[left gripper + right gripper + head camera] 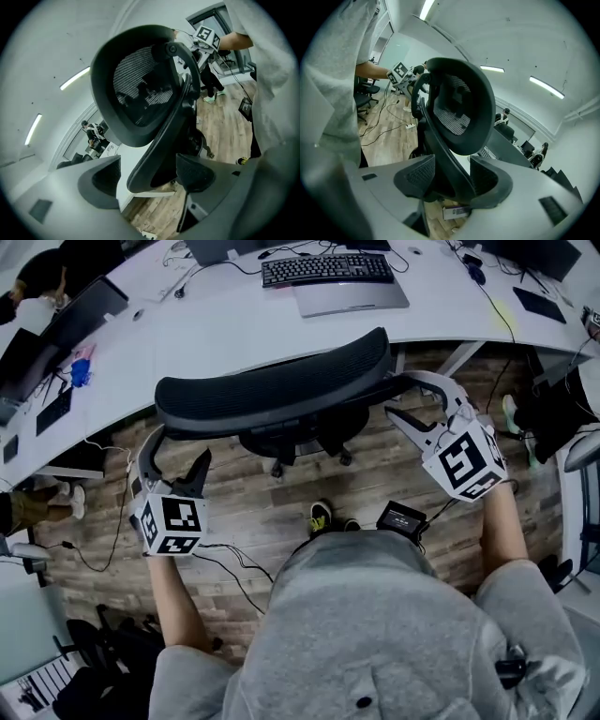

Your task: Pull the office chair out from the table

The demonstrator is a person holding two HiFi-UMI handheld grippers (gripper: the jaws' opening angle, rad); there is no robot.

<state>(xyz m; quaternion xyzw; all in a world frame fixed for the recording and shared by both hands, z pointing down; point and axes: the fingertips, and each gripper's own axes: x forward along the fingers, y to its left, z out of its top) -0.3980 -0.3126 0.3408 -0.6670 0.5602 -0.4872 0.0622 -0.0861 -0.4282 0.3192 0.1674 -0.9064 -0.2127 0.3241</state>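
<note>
**Both claws open at the chair back**

Head view: I see 1 office chair (272, 390), 2 claws, 1 table (234, 329) w/ 1 keyboard (326, 268). The chair sits right by the table. Left claw (178, 451) is at the chair back's left end, right claw (401, 397) at its right end. Wires (225, 563) lie on the floor by my feet.

Left gripper view: jaws apart, chair frame (161, 154) between them, not squeezed.

Right gripper view: jaws apart too, frame (450, 164) between.
</note>
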